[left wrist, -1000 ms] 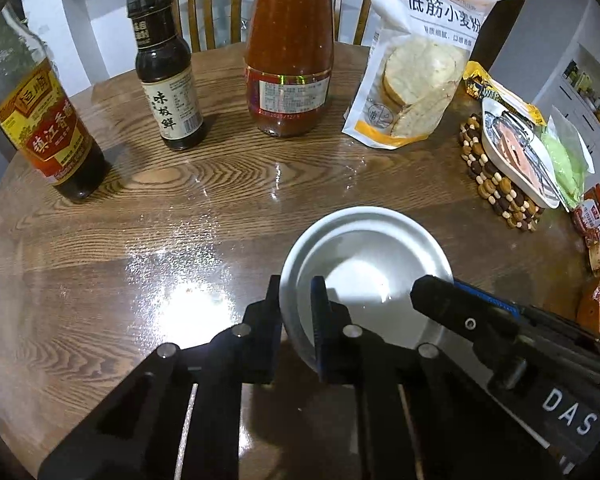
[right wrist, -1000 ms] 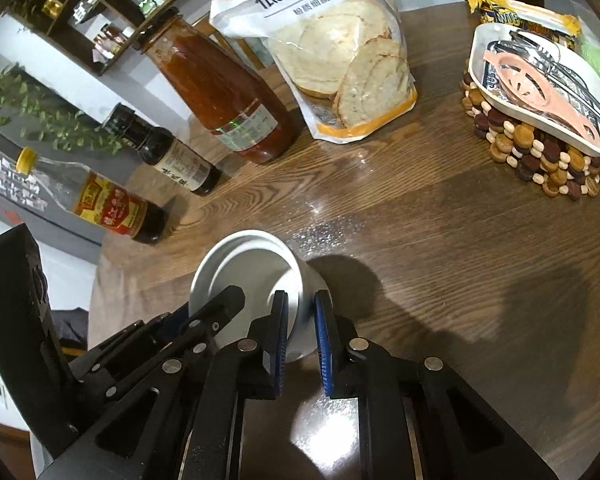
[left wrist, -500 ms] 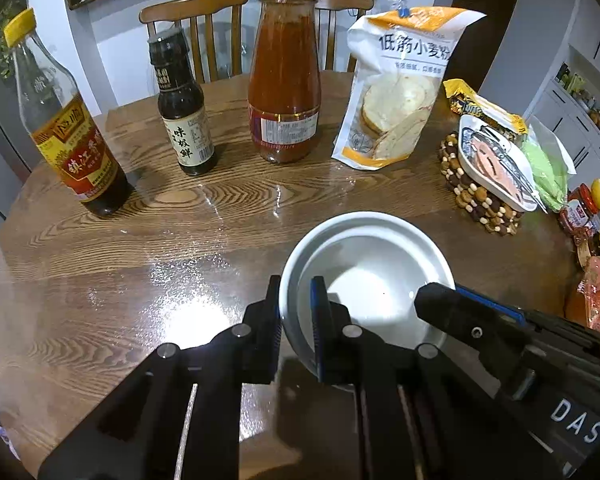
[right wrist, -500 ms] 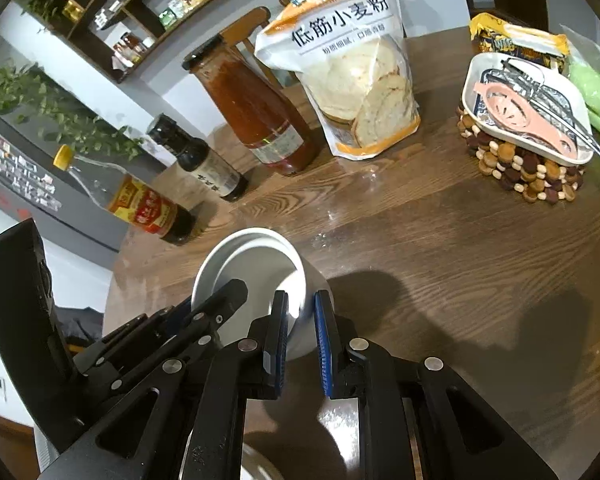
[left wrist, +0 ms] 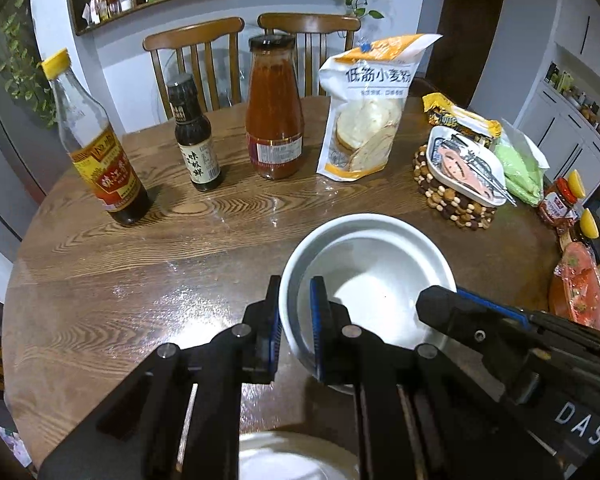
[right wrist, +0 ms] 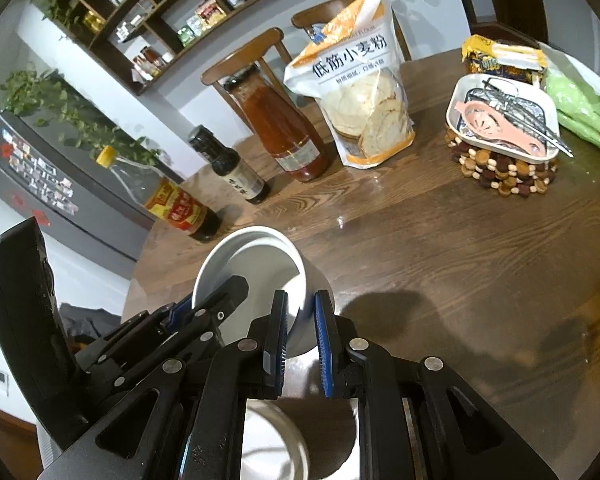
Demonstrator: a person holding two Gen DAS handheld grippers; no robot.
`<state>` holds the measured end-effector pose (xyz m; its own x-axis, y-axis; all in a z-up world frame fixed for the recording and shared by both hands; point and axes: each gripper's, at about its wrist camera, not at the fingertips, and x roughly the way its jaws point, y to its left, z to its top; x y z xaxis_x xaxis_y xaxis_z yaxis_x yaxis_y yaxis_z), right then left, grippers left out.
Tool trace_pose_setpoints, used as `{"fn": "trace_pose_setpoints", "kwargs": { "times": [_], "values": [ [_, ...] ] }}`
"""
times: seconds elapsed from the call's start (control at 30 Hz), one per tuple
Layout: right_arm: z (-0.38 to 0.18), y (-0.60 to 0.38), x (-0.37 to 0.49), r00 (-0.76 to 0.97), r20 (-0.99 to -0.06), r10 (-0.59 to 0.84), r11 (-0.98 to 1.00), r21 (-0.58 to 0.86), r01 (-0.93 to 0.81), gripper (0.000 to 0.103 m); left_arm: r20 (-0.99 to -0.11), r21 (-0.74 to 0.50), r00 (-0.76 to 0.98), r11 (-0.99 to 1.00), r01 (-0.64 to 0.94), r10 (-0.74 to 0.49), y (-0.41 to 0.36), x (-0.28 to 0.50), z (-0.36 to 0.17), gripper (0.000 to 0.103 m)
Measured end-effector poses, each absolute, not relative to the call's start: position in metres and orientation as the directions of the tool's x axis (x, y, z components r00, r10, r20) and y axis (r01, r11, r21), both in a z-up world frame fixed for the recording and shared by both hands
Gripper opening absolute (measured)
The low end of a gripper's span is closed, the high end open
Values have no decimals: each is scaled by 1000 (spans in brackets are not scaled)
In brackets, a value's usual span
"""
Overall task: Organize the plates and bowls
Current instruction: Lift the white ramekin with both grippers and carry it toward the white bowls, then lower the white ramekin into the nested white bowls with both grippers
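Together, the left gripper (left wrist: 295, 312) and right gripper (right wrist: 301, 322) pinch opposite rims of the white bowl (left wrist: 374, 276) — held above the wooden table (left wrist: 140, 272).

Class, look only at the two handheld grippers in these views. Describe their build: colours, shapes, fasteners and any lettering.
Both the left gripper and the right gripper are black, angular linkage frames with cut-out openings and round silver pivot pins. Each has two flat parallel fingers lined with blue pads. In the left wrist view, the right gripper's body shows white letters "DAS". No cables, hands or sleeves are visible.
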<state>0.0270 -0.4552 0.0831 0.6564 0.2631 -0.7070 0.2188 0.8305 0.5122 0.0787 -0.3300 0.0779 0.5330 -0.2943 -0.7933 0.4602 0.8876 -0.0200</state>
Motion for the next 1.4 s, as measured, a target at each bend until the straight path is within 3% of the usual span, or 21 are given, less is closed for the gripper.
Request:
{"fn": "trace_pose_setpoints", "kwargs": {
  "times": [1.4],
  "values": [
    [110,-372,-72,661,-671,337,861,504,73,17,-733,29,644,935,352,-220,-248,-43,107,12]
  ]
}}
